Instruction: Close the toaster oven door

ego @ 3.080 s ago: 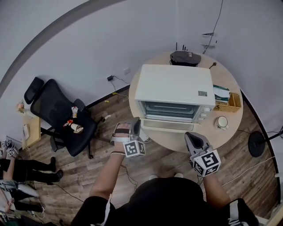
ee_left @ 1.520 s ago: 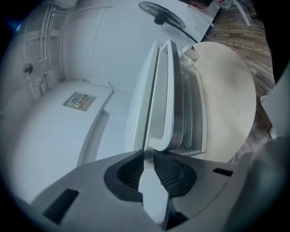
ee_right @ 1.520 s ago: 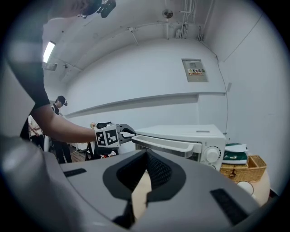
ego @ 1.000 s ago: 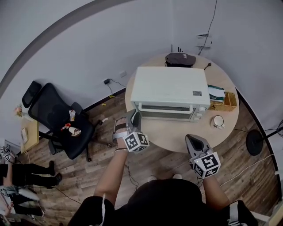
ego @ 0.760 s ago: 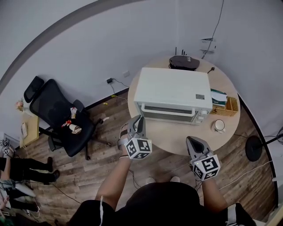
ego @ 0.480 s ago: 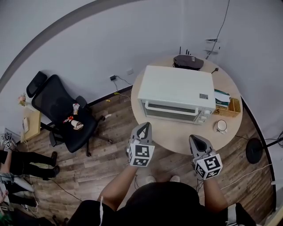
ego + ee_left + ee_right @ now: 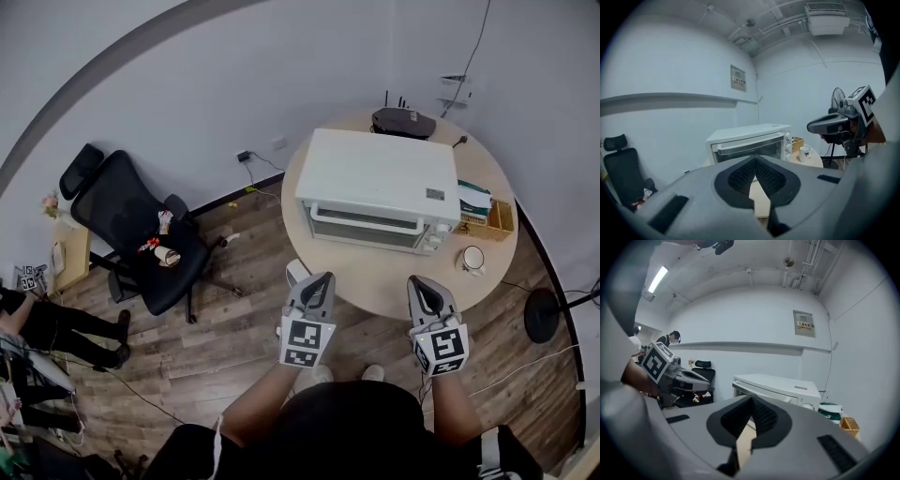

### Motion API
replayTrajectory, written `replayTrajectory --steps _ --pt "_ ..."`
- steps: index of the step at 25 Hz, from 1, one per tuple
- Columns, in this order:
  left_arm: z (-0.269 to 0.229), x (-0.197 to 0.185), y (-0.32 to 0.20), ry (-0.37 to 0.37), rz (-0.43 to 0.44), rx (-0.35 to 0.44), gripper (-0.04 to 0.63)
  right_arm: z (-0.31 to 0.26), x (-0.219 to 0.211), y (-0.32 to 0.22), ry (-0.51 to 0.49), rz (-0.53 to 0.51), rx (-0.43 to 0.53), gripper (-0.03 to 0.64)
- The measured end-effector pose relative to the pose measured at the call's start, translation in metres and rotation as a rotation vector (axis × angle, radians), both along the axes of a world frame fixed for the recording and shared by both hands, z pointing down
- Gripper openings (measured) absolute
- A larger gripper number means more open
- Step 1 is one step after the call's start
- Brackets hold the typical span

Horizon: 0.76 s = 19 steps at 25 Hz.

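Toaster oven door [image 7: 367, 228] shut; left hand-held gripper [image 7: 322, 277], right hand-held gripper [image 7: 418, 281] closed, empty.

The head view looks steeply down from overhead onto the round table [image 7: 375, 281] and toaster oven [image 7: 380, 178] — both gripper views sit low near the table's edge, facing nearly level at the oven's front, which all three share.
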<state>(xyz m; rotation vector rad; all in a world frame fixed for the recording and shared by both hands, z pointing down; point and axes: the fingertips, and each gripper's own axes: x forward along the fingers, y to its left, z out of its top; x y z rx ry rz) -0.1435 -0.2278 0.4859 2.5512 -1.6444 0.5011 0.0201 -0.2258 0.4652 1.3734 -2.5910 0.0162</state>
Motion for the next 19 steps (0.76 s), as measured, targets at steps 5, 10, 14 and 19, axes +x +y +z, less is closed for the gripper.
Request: replayTrajectory --steps 5,10,14,19 --pt "-0.004 0.001 0.005 -0.016 -0.001 0.015 0.006 -0.009 -0.001 0.003 -0.029 -0.002 0.031 -0.003" --pt "-0.006 -0.003 0.006 -0.032 -0.02 0.028 0.006 -0.011 0.0 0.004 -0.041 -0.007 0.036 -0.003" --pt "-0.009 -0.002 0.008 -0.019 -0.017 0.041 0.006 -0.013 0.0 0.005 -0.042 -0.01 0.039 -0.003" --pt "-0.015 0.001 0.012 0.012 -0.009 0.064 0.006 -0.016 0.0 0.007 -0.044 -0.012 0.039 -0.003"
